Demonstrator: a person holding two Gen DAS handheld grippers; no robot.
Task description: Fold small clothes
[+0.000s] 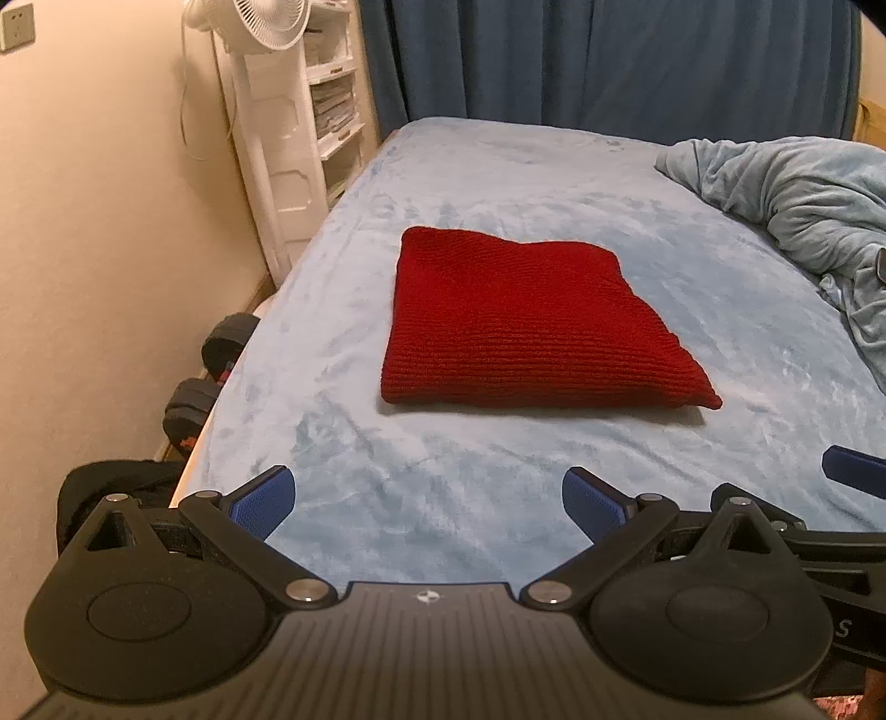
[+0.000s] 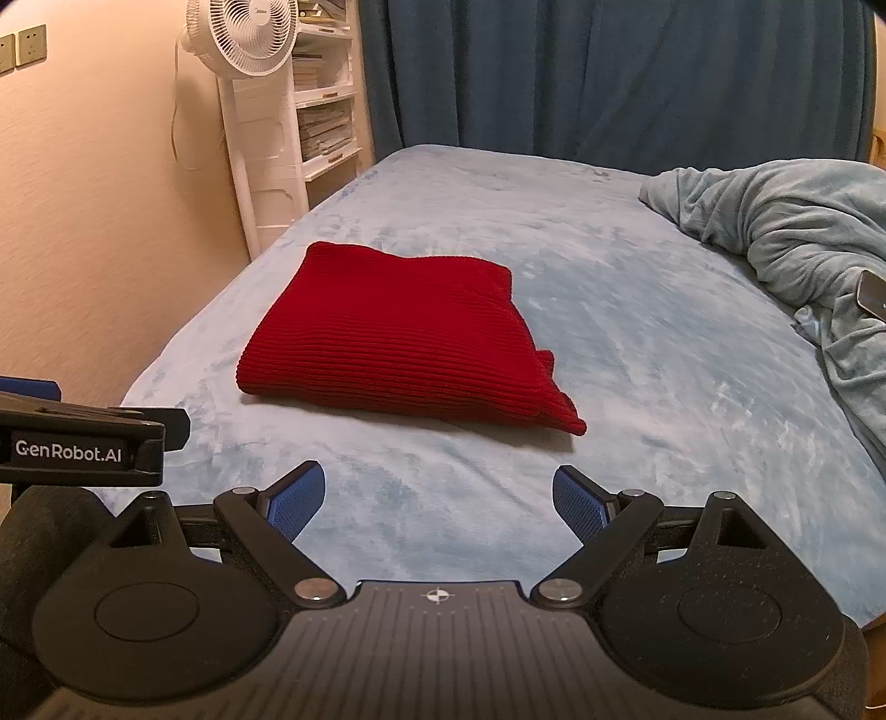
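On the left gripper (image 2: 88,437), white writing "GenRobot.AI" is showing. Both it and the right gripper (image 2: 437,498) are standing wide, empty. Folded red knitted garment (image 2: 398,343) is lying on the light-blue fleece bed (image 2: 664,360), before dark-blue curtains (image 2: 609,72).

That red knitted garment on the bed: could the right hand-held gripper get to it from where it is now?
Probably yes. The right hand-held gripper is open, and only bare blue bedsheet lies between it and the folded red knitted garment.

Home bedroom, bed (image 1: 498,183), curtain (image 1: 609,55), fan (image 2: 243,33)
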